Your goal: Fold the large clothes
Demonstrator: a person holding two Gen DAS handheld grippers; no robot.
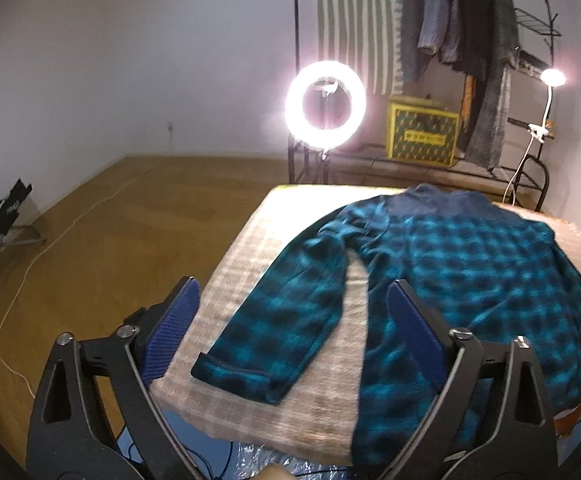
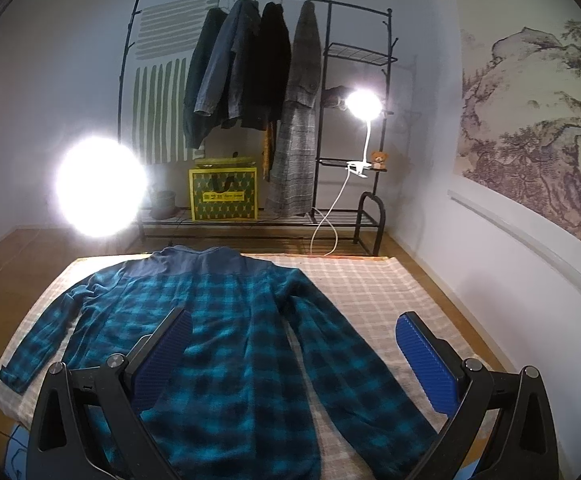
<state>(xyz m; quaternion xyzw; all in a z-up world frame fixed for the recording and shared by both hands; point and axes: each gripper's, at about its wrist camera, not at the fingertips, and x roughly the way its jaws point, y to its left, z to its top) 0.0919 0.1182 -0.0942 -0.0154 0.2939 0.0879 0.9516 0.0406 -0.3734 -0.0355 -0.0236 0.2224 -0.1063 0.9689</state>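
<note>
A teal and black plaid shirt (image 1: 470, 264) with a navy yoke lies flat, back up, on a table covered with a beige checked cloth (image 1: 250, 248). Both sleeves are spread out. My left gripper (image 1: 294, 320) is open and empty above the near left part, over the left sleeve (image 1: 286, 320). In the right wrist view the shirt (image 2: 218, 320) fills the middle of the cloth (image 2: 370, 280). My right gripper (image 2: 294, 344) is open and empty above the right sleeve (image 2: 354, 368) and the lower body of the shirt.
A bright ring light (image 1: 325, 109) stands beyond the table's far left corner. A black clothes rack (image 2: 258, 80) with hanging coats, a yellow box (image 2: 223, 196) and a clip lamp (image 2: 364, 106) stand behind the table. A wall runs along the right. Wood floor (image 1: 110, 220) lies to the left.
</note>
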